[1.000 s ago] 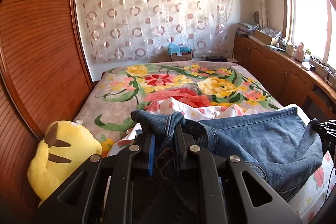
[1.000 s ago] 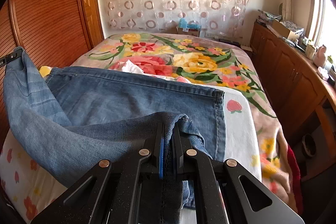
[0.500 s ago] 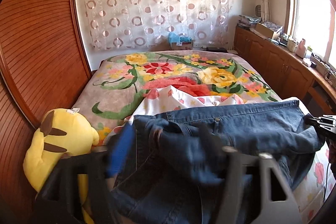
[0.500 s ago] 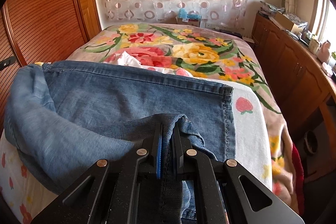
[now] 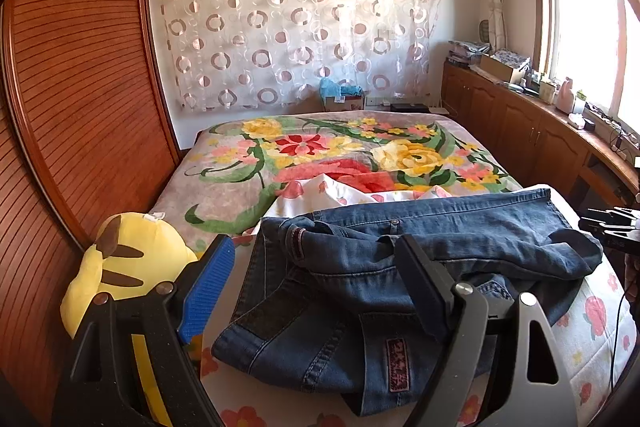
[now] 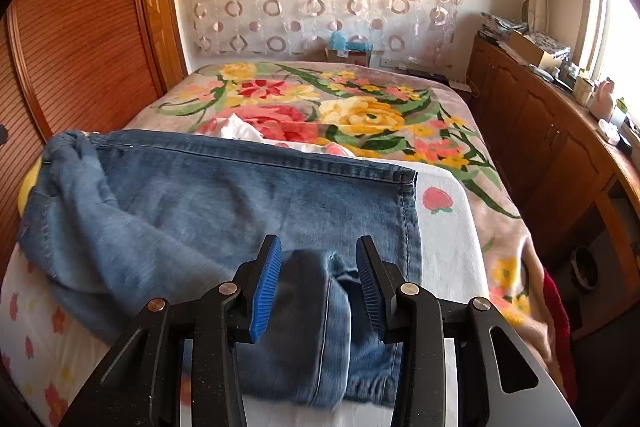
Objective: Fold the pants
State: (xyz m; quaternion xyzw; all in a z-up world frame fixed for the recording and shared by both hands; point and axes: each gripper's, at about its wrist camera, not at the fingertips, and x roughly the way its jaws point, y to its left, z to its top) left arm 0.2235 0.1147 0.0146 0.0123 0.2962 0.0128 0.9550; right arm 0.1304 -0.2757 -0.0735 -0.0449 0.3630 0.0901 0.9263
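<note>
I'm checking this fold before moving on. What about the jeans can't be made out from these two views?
- Blue denim jeans, left wrist view: near edge hidden behind the left gripper and its fingers.
- Right wrist view: leg end blurred between the right gripper fingers; near hem cut off by them.
- Red patch: lettering too small.

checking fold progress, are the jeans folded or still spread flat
Folded over once, loosely. The jeans lie doubled on the bed, the near leg bunched on top, its hem crumpled, not flat.
</note>
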